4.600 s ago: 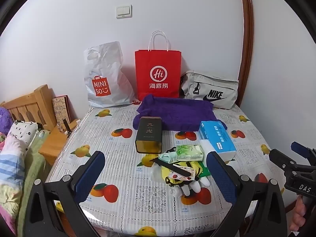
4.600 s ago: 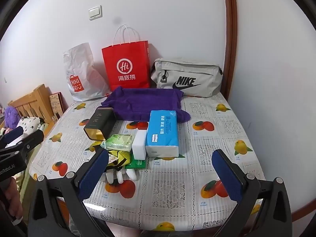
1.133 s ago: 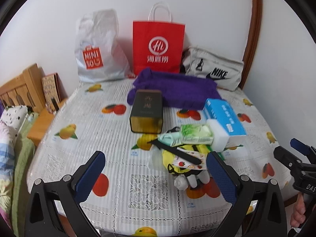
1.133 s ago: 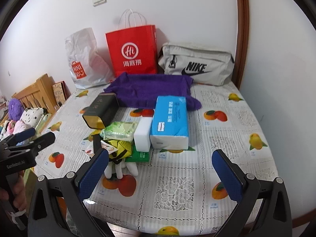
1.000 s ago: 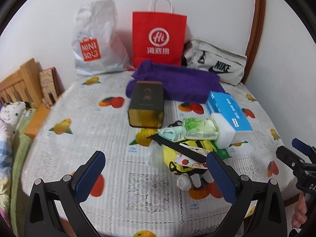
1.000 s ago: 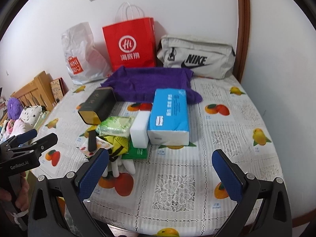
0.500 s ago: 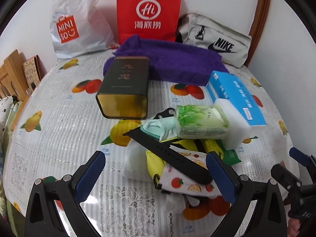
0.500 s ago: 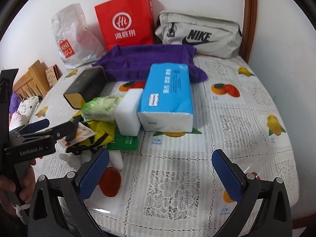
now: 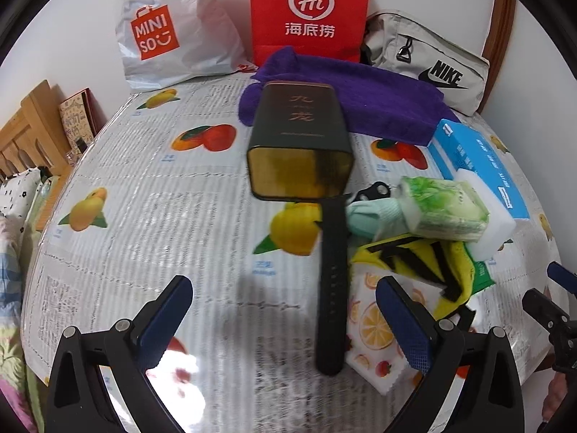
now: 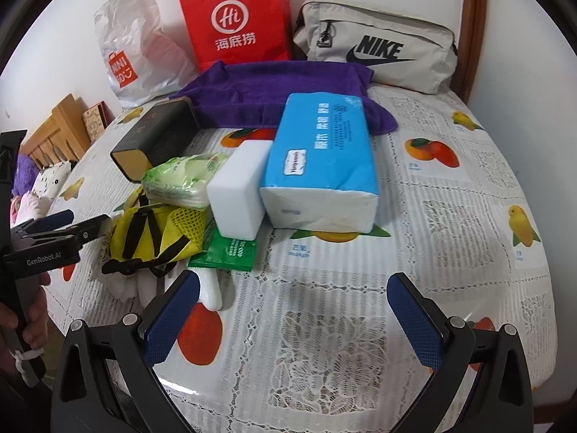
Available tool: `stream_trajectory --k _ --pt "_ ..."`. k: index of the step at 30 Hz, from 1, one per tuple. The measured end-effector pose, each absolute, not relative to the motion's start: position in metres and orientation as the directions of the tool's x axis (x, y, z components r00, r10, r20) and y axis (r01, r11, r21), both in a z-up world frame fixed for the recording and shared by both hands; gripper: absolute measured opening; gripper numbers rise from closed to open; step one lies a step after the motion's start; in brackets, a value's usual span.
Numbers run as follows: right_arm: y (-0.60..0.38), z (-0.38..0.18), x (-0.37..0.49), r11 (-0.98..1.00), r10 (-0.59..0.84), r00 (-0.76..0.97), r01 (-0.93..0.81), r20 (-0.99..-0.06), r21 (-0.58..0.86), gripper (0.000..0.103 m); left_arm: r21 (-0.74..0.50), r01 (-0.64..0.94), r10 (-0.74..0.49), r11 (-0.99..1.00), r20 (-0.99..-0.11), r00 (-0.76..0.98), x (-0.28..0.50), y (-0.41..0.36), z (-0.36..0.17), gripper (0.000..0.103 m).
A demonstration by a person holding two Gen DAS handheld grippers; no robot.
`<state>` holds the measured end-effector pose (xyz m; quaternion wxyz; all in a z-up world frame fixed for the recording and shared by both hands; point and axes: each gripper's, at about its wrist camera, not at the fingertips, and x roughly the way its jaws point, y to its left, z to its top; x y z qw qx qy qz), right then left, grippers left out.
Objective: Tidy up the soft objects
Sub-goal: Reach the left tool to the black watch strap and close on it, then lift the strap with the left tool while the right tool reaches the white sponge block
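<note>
A pile of soft things lies mid-table: a yellow mesh pouch (image 10: 155,234), a green wipes pack (image 10: 180,178), a white sponge block (image 10: 238,187), a blue tissue pack (image 10: 324,166), a fruit-print cloth (image 9: 375,328) and a purple towel (image 10: 274,86) behind. A black strap (image 9: 331,288) lies across the pile's left side. My left gripper (image 9: 285,317) is open and low over the table, with the strap's near end between its pads. My right gripper (image 10: 294,317) is open and empty over bare tablecloth in front of the tissue pack.
A dark tin box (image 9: 301,144) lies behind the strap. A red paper bag (image 9: 310,11), a white Miniso bag (image 9: 169,36) and a grey Nike bag (image 10: 375,47) stand along the wall. A wooden bed frame (image 9: 25,133) is at the left.
Both grippers have moved forward and down toward the pile. The left one has swung so the black strap now lies between its pads. Both stay open.
</note>
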<state>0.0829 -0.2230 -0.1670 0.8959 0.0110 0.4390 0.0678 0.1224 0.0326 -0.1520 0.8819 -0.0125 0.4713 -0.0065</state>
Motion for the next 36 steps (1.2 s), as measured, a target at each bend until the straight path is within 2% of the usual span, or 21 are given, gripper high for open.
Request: stream_trajectory --k 5,7,9,11,16,22,28,29,30,32,36 --pt "-0.218 -0.171 0.086 0.99 0.133 0.595 -0.122 -0.792 0.075 0.103 -0.083 0.052 -0.098 0.995 -0.81 0.578 0.123 0.033 -0.149 0.102" --pt "-0.217 -0.173 0.087 0.99 0.131 0.591 -0.126 -0.796 0.07 0.103 -0.083 0.076 -0.112 0.994 -0.81 0.575 0.125 0.029 -0.153 0.095" --pt "-0.217 -0.175 0.087 0.99 0.125 0.587 -0.124 -0.8 0.064 0.103 -0.079 0.087 -0.114 0.993 -0.819 0.563 0.13 0.028 -0.16 0.074" --pt "-0.219 -0.177 0.088 0.991 0.122 0.582 -0.12 -0.804 0.063 0.103 -0.09 0.072 -0.115 0.993 -0.826 0.552 0.132 0.034 -0.164 0.061" --pt "-0.225 -0.181 0.092 0.992 0.118 0.576 -0.1 -0.809 0.074 0.103 -0.099 0.06 -0.115 0.993 -0.82 0.561 0.132 0.046 -0.165 0.061" --pt "-0.221 -0.186 0.096 0.992 0.113 0.561 -0.111 -0.82 0.06 0.103 -0.096 0.119 -0.145 0.988 -0.83 0.538 0.142 0.028 -0.177 0.061" --pt "-0.222 -0.186 0.1 0.992 0.116 0.558 -0.103 -0.822 0.07 0.103 -0.018 0.151 -0.099 0.988 -0.826 0.554 0.147 0.013 -0.19 0.061" --pt "-0.222 -0.187 0.101 0.992 0.115 0.557 -0.104 -0.823 0.068 0.103 -0.009 0.154 -0.095 0.988 -0.823 0.56 0.147 0.012 -0.189 0.053" --pt "-0.221 -0.187 0.101 0.992 0.111 0.556 -0.105 -0.824 0.063 0.103 -0.015 0.161 -0.104 0.987 -0.822 0.56 0.146 0.015 -0.188 0.037" --pt "-0.22 -0.187 0.102 0.993 0.107 0.556 -0.106 -0.824 0.058 0.103 -0.033 0.167 -0.122 0.985 -0.824 0.553 0.144 0.022 -0.185 0.024" --pt "-0.219 -0.185 0.103 0.992 0.114 0.559 -0.109 -0.822 0.063 0.103 -0.043 0.173 -0.133 0.984 -0.823 0.552 0.139 0.036 -0.183 0.023"
